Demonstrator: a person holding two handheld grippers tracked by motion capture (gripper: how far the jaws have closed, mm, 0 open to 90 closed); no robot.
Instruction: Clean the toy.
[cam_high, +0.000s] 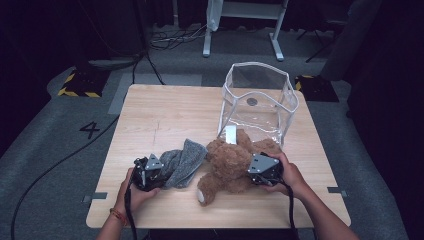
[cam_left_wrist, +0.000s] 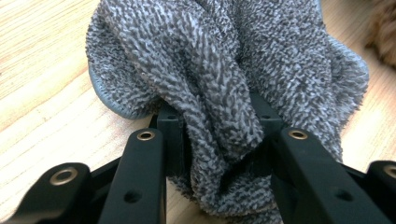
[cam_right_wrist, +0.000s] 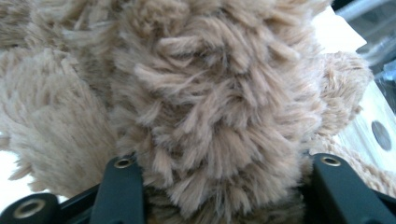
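Note:
A grey knitted cloth (cam_high: 182, 160) lies crumpled on the wooden table (cam_high: 160, 110), left of a brown teddy bear (cam_high: 227, 165) that lies on its back near the front edge. My left gripper (cam_high: 159, 172) pinches a fold of the cloth (cam_left_wrist: 210, 56) between its black jaws (cam_left_wrist: 217, 116). My right gripper (cam_high: 250, 172) comes at the bear from the right. Its jaws (cam_right_wrist: 224, 161) stand on either side of a thick part of the bear's plush body (cam_right_wrist: 201, 93), and the fur fills the gap between them.
A clear plastic bag with white trim (cam_high: 260, 100) stands upright and open at the top, just behind the bear. A white tag (cam_high: 230, 134) sits at its foot. White desk legs (cam_high: 240, 30) and cables lie on the floor beyond the table.

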